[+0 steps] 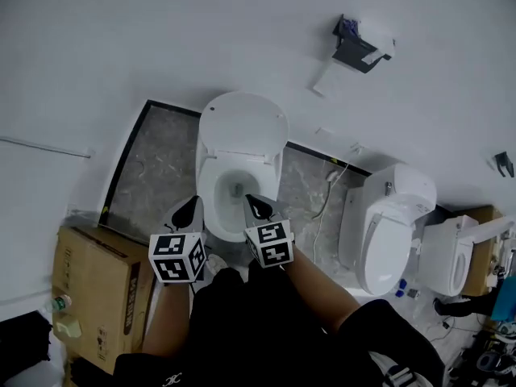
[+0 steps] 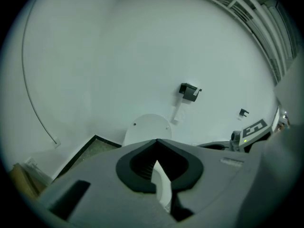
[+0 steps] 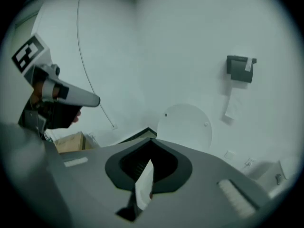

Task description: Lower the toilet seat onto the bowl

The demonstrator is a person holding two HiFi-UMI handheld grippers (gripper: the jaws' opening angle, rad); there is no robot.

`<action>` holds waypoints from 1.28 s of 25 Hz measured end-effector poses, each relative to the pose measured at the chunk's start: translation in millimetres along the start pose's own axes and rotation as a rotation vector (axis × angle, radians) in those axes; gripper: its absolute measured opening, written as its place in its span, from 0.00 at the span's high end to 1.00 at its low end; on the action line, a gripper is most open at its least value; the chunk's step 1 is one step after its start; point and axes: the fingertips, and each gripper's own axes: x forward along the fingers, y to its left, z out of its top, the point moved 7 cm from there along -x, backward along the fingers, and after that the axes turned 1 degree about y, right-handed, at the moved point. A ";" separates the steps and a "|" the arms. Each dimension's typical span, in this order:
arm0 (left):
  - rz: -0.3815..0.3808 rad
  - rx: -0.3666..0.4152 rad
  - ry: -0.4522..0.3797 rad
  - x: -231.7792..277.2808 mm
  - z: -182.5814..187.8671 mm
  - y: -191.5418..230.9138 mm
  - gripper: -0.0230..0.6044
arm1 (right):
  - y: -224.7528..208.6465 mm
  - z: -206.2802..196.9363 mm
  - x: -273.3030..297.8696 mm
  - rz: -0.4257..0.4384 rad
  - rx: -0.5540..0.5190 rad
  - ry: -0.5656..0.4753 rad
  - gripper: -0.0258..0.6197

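Toilet seat (image 1: 209,190) lying flat, as far as can be told, on the bowl (image 1: 235,189) at centre of the head view, lid (image 1: 242,123) upright against the wall. Just below, left gripper (image 1: 190,208) and right gripper (image 1: 258,206) side by side, jaws together, empty. Second toilet (image 1: 387,232) at right, cardboard box (image 1: 97,289) lower left.

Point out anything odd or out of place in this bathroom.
A second white toilet stands skewed, right of the white toilet with its lid raised. A thin pale cable lies loose on the grey stone floor between them.
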 end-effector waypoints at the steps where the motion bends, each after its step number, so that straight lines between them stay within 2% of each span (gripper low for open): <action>1: -0.001 0.004 -0.023 -4.9 9.3 -4.5 0.95 | -0.5 15.9 -9.9 0.002 0.005 -0.044 0.95; 7: -0.015 0.072 -0.152 -38.2 61.9 -32.9 0.95 | 4.8 102.0 -71.9 0.030 0.019 -0.288 0.95; 14: 0.003 0.118 -0.248 -59.6 97.8 -57.3 0.95 | 5.3 151.9 -118.3 0.027 -0.014 -0.438 0.95; 23: 0.026 0.153 -0.287 -60.5 116.4 -67.5 0.95 | -4.2 164.7 -130.7 0.029 -0.007 -0.470 0.95; 32: 0.069 0.207 -0.280 -50.7 124.2 -70.8 0.95 | -12.9 167.7 -128.6 0.029 -0.008 -0.470 0.95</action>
